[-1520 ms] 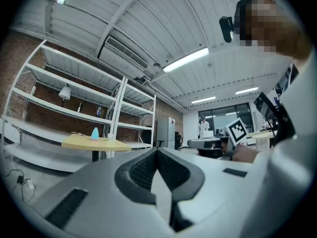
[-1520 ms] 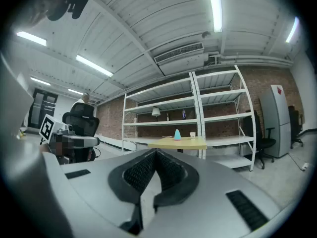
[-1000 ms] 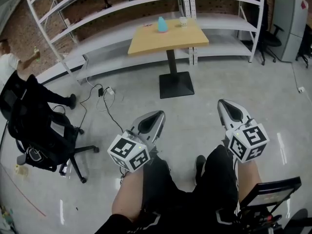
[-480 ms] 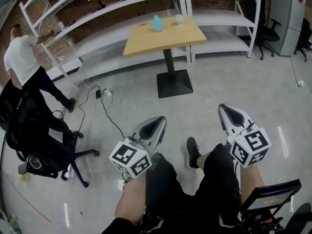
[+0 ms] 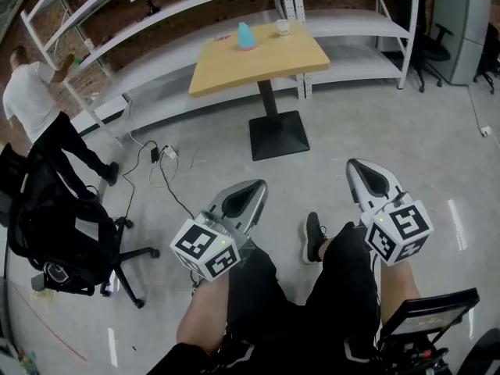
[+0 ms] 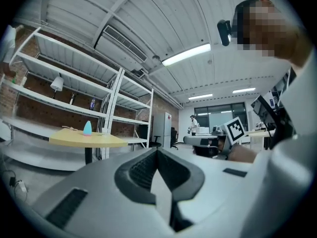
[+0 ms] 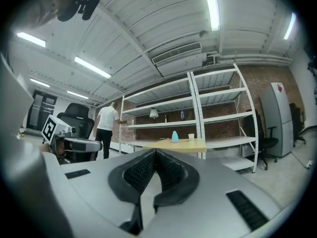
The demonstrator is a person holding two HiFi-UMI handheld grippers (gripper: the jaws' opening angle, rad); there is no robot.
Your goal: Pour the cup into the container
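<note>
A small white cup and a light-blue bottle-shaped container stand apart at the far side of a wooden pedestal table. Both are far ahead of me. My left gripper and right gripper are held level above the floor, pointing toward the table, jaws shut with nothing between them. In the right gripper view the container and cup show small above the shut tips. The left gripper view shows the container far off left of its tips.
White metal shelving runs behind the table. A person in a white shirt stands at its left end. A black office chair and floor cables lie to my left, and the table's black base is ahead.
The table has drawn slightly nearer in the head view as I walk, legs stepping. Both grippers keep their pose, still shut. The person at the left has shifted along the shelving.
</note>
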